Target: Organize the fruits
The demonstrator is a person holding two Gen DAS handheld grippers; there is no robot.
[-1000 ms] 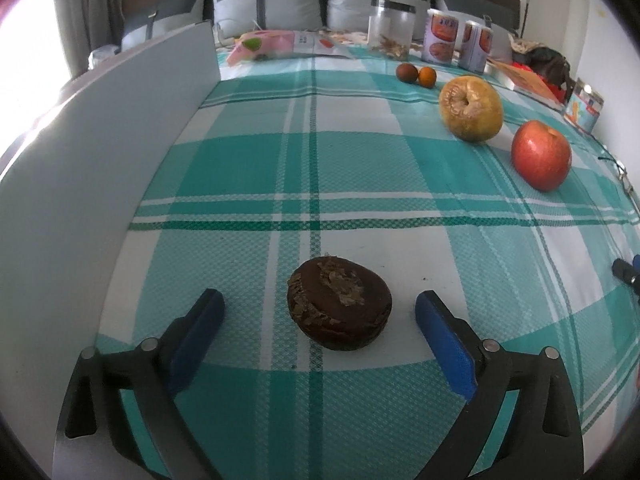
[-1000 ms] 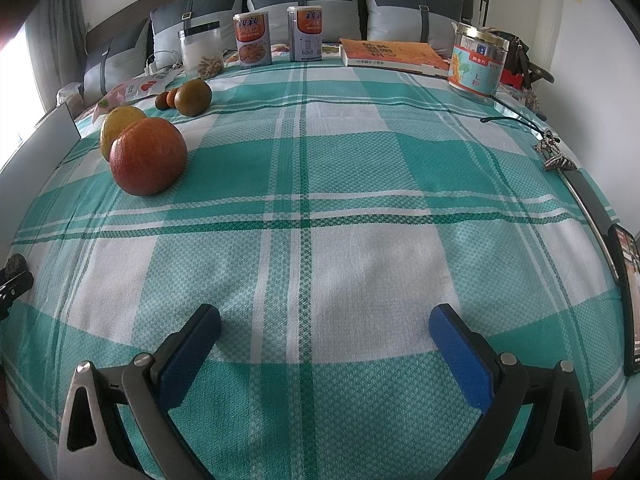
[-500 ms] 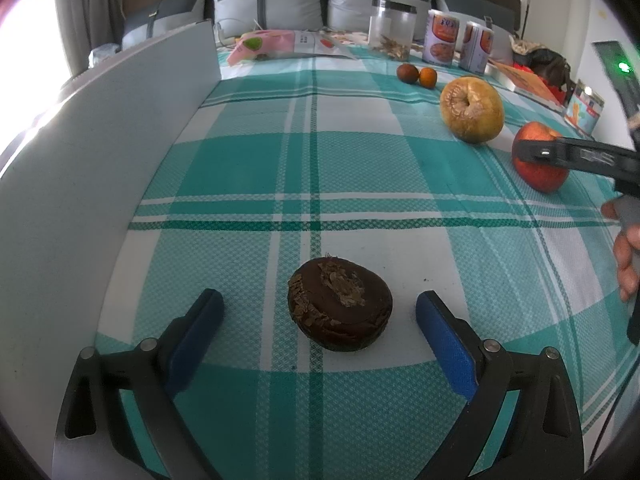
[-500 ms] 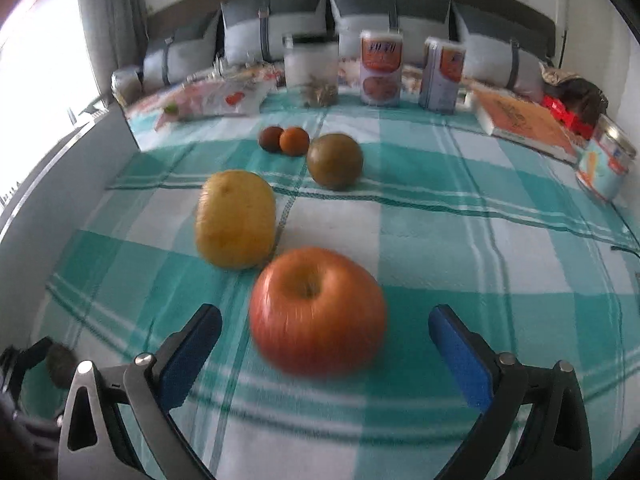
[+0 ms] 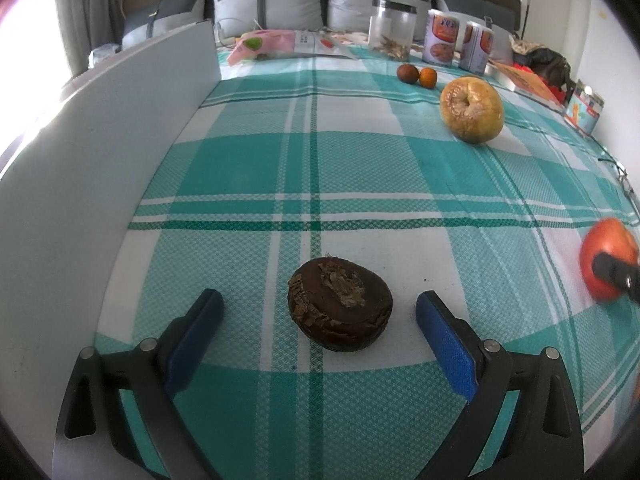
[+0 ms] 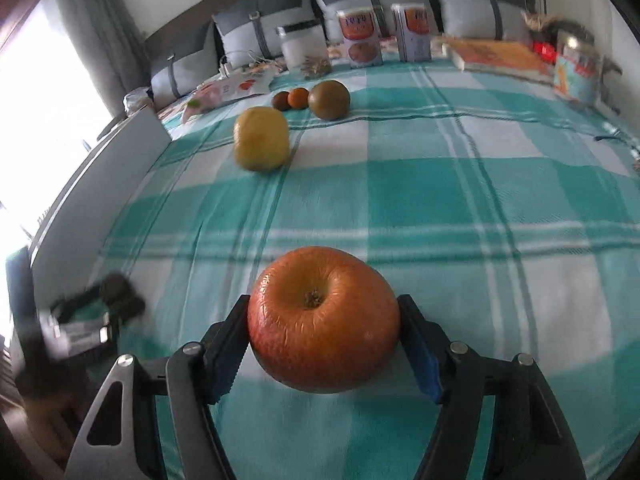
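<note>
My right gripper [image 6: 322, 348] is shut on a red apple [image 6: 323, 320] and holds it above the checked cloth; the apple also shows at the right edge of the left wrist view [image 5: 608, 262]. My left gripper [image 5: 318, 320] is open, its blue pads on either side of a dark brown flat fruit [image 5: 340, 308] that lies on the cloth. A yellow fruit [image 5: 472, 109] [image 6: 262, 143], a brown-green round fruit [image 6: 329, 100] and two small fruits, one brown [image 5: 405, 72] and one orange [image 5: 428, 77], lie farther back.
A grey-white board [image 5: 100, 152] stands along the left side. A clear jar [image 5: 392, 38], two cans [image 5: 440, 42], a book [image 6: 496, 56] and a printed tin [image 6: 576, 76] stand at the back, in front of cushions.
My right gripper swung to the red apple, closed on it and carried it back toward the front right. My left gripper has stayed open around the dark fruit.
</note>
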